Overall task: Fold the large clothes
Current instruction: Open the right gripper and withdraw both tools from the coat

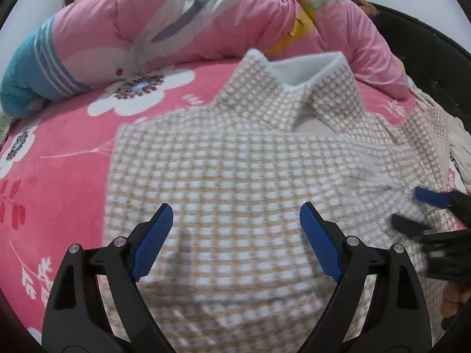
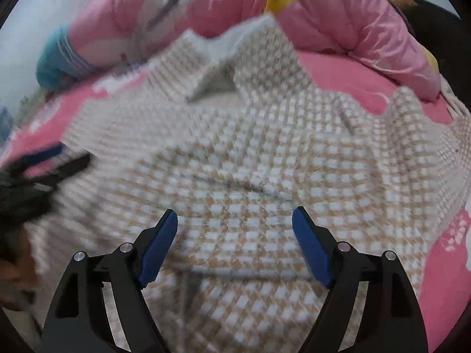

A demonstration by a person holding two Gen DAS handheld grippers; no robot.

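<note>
Checked shirt (image 1: pixel 235 176) lies partly folded on the pink floral bedsheet (image 1: pixel 59 153), collar toward the rolled pink quilt (image 1: pixel 176 20).
Left gripper (image 1: pixel 235 220) and right gripper (image 2: pixel 235 223) both hover above the fabric, jaws spread wide, nothing between them (right view blurred).

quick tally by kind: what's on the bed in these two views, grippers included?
Checked shirt: 1
Pink quilt: 1
Pink floral bedsheet: 1
Grippers: 2, the left gripper and right gripper, both with jaws open, nothing between them
Total: 5
</note>
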